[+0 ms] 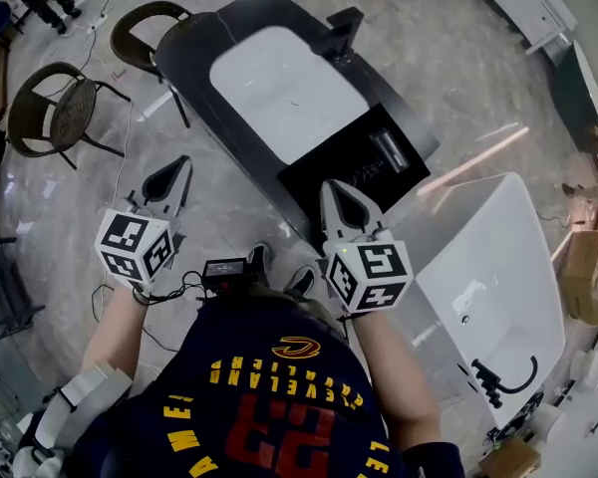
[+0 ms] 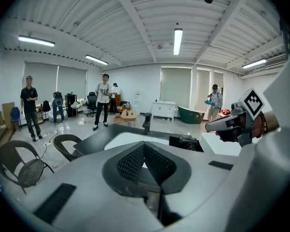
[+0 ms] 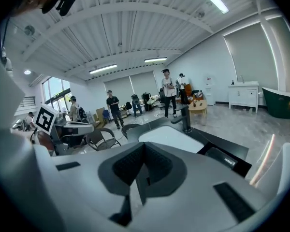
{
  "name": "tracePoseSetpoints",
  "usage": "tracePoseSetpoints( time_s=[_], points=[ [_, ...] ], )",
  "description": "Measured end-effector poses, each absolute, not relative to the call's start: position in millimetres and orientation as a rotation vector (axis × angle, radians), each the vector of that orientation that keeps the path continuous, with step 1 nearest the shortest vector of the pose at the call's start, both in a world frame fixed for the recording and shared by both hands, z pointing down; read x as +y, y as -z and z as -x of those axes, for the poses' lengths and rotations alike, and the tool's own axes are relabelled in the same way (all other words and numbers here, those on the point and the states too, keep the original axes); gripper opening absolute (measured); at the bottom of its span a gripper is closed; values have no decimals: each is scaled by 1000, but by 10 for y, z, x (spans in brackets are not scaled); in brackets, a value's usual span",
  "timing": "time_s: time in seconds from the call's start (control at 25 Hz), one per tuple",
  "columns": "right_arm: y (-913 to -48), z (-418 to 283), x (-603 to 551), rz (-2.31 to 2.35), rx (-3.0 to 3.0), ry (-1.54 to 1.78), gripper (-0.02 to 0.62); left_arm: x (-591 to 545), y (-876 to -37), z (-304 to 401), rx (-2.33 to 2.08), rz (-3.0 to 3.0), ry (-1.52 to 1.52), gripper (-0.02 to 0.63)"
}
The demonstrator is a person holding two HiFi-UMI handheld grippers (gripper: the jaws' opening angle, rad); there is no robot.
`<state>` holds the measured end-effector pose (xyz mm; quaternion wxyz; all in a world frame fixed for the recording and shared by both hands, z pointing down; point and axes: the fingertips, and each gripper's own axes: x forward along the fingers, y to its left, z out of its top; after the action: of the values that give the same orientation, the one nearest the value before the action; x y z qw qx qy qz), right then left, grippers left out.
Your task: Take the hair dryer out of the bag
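Your left gripper is clenched, its ribbed pads pressed tip to tip with nothing between them, and your right gripper is the same: jaws together and empty. You hold both up in front of your chest, side by side and well apart, marker cubes toward you and jaws pointing out at the black counter ahead. Neither one touches it. The counter carries a white basin with a black faucet at its far edge. On the near end of the counter, just beyond your right gripper's tip in the head view, lies a flat black bag-like thing with a small grey oblong piece on it — you cannot tell from here whether that piece is the hair dryer. A white bathtub stands to your right, and two woven chairs stand to your left — other people are further back in the room.
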<state>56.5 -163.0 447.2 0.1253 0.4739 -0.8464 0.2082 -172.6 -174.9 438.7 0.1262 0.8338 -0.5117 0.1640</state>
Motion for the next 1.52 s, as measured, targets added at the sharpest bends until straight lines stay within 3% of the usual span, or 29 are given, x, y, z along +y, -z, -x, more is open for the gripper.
tracePoseSetpoints(
  time_s=[0.52,1.52],
  points=[
    [-4258,-213,-1515,-1283,-2589,-517,9,-1639,-4145,1418,-1463,-2501,-362,3],
    [-4317,-257,-1536,-1311,-2570,-511,9,-1690,-4294,1299,-1394,-2502,-391,3]
  ],
)
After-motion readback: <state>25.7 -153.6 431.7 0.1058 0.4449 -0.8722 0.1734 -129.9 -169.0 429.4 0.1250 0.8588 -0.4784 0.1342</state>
